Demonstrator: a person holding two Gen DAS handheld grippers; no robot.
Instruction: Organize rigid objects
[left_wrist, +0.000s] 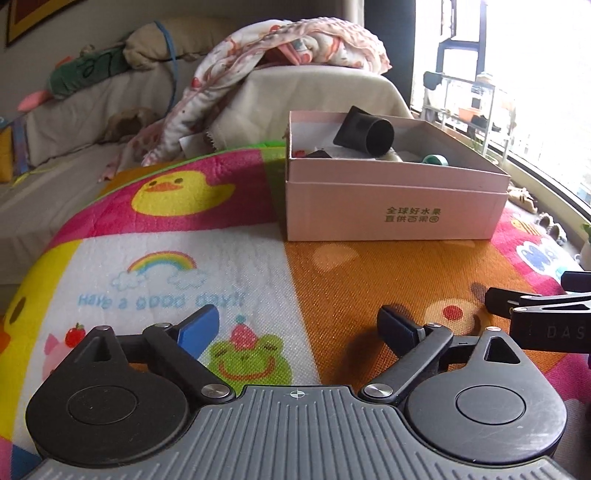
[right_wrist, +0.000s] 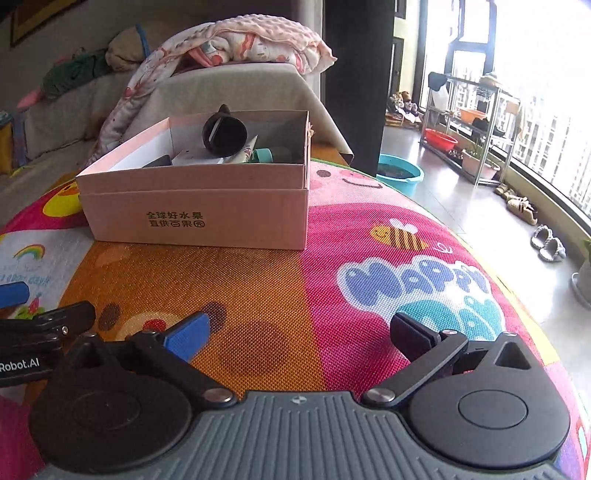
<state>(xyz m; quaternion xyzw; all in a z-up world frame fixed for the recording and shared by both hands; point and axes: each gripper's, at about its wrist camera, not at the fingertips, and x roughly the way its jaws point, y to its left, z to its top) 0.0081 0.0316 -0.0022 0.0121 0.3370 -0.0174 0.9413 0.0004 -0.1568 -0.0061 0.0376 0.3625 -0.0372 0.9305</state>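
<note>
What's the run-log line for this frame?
left gripper: open, empty | right gripper: open, empty | pink cardboard box: on mat, holds black plastic funnel-shaped nozzle | mat foreground: bare

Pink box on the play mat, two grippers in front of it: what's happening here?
A person holds a gripper in each hand over a colourful play mat. The left gripper and right gripper are both open and empty, side by side, facing the pink box. The box already holds several items, including a black funnel-shaped piece and something teal. No loose items show on the mat.
</note>
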